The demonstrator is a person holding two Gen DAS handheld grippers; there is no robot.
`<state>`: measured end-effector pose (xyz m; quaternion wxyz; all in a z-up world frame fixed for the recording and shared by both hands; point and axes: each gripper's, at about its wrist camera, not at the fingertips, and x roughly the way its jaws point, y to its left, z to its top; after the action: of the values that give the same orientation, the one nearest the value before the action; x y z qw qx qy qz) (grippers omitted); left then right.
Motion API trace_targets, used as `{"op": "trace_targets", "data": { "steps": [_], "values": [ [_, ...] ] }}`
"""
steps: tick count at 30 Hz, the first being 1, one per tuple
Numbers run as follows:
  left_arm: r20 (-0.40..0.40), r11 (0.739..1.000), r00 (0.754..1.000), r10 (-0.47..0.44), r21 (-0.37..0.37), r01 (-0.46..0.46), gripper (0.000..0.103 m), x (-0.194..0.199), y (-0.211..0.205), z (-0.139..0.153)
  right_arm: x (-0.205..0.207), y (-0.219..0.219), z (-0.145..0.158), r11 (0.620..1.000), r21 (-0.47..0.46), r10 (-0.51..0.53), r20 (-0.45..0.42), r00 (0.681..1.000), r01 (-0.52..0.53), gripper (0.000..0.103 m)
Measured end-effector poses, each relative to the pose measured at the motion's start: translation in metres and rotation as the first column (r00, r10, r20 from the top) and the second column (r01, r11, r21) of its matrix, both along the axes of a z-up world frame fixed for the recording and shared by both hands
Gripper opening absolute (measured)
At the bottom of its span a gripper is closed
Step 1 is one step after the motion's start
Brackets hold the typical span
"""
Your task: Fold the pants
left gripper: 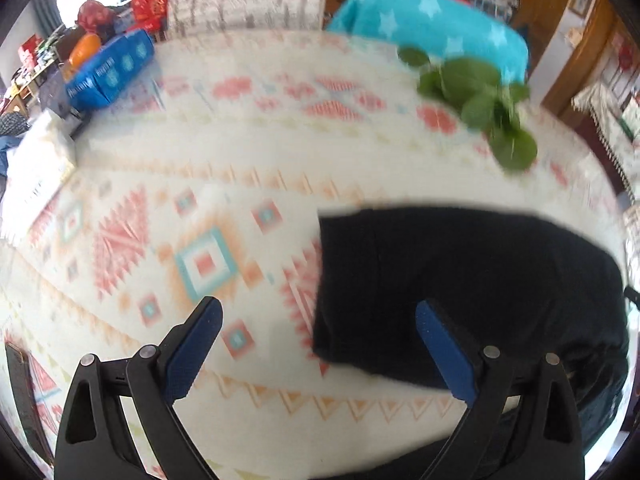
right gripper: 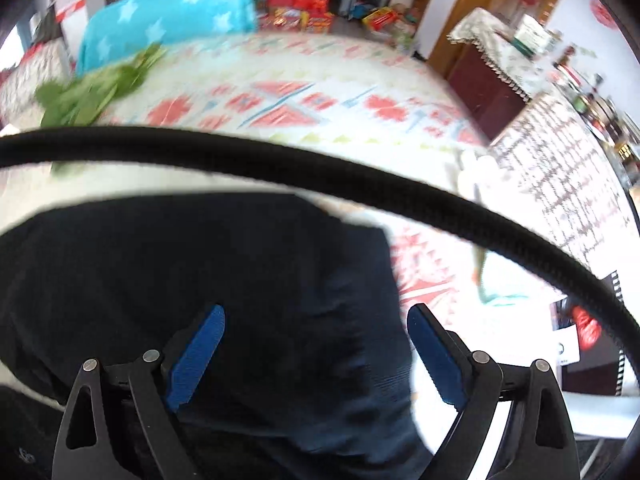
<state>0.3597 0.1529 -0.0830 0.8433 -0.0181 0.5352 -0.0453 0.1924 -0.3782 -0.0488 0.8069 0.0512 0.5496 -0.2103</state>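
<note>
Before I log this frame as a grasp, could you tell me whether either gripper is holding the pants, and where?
Nothing is held. The left gripper and right gripper are both open, jaws wide apart, above the dark pants on the patterned tablecloth.

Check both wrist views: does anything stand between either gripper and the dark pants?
Nothing visible does. The left gripper and right gripper are both open right over the pants. The leafy greens lie farther back on the tablecloth; the black cable arcs beyond the right gripper's fingers.
</note>
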Motion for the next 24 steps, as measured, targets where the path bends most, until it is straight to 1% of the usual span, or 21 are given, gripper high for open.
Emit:
{"op": "trace_targets", "data": {
  "steps": [3, 5, 6, 8, 11, 13, 15, 17, 19, 21, 24],
  "values": [
    [-0.012, 0.999, 1.000, 0.022, -0.036, -0.022, 0.098, 0.018, 0.008, 0.003, 0.005, -0.021, 0.009, 0.999, 0.018, -0.027, 0.017, 0.999, 0.027, 0.095],
    [-0.013, 0.998, 1.000, 0.019, -0.060, -0.019, 0.098, 0.028, 0.010, 0.002, 0.011, -0.027, 0.016, 0.999, 0.038, -0.027, 0.028, 0.999, 0.026, 0.095],
    [-0.011, 0.998, 1.000, 0.007, -0.067, -0.007, 0.098, 0.033, 0.009, 0.001, 0.017, -0.031, 0.017, 0.999, 0.049, -0.016, 0.029, 0.999, 0.015, 0.095],
    [-0.014, 0.996, 1.000, -0.022, -0.084, 0.020, 0.098, 0.039, 0.008, -0.001, 0.025, -0.026, 0.017, 0.998, 0.057, 0.015, 0.025, 1.000, -0.017, 0.095],
    [-0.028, 0.987, 0.997, -0.075, -0.144, 0.071, 0.098, 0.054, 0.004, -0.005, 0.044, -0.007, 0.017, 0.990, 0.071, 0.118, 0.006, 0.993, -0.118, 0.095],
    [-0.034, 0.977, 0.992, -0.120, -0.182, 0.112, 0.098, 0.061, -0.002, -0.009, 0.059, 0.012, 0.013, 0.977, 0.084, 0.196, 0.003, 0.981, -0.195, 0.095],
    [-0.040, 0.966, 0.984, -0.176, -0.200, 0.165, 0.098, 0.065, -0.012, -0.013, 0.078, 0.036, 0.010, 0.950, 0.127, 0.286, 0.004, 0.958, -0.284, 0.095],
    [-0.035, 0.962, 0.973, -0.226, -0.167, 0.217, 0.098, 0.065, -0.023, -0.018, 0.090, 0.055, 0.004, 0.926, 0.151, 0.351, 0.000, 0.937, -0.347, 0.095],
    [-0.032, 0.956, 0.964, -0.263, -0.141, 0.256, 0.097, 0.065, -0.031, -0.023, 0.102, 0.073, -0.005, 0.903, 0.146, 0.411, -0.017, 0.912, -0.404, 0.095],
    [-0.031, 0.950, 0.958, -0.284, -0.143, 0.277, 0.097, 0.065, -0.034, -0.026, 0.112, 0.087, -0.013, 0.882, 0.138, 0.459, -0.033, 0.888, -0.451, 0.095],
    [-0.027, 0.941, 0.949, -0.316, -0.135, 0.309, 0.097, 0.066, -0.042, -0.030, 0.122, 0.096, -0.026, 0.866, 0.151, 0.487, -0.040, 0.872, -0.477, 0.095]
  ]
}}
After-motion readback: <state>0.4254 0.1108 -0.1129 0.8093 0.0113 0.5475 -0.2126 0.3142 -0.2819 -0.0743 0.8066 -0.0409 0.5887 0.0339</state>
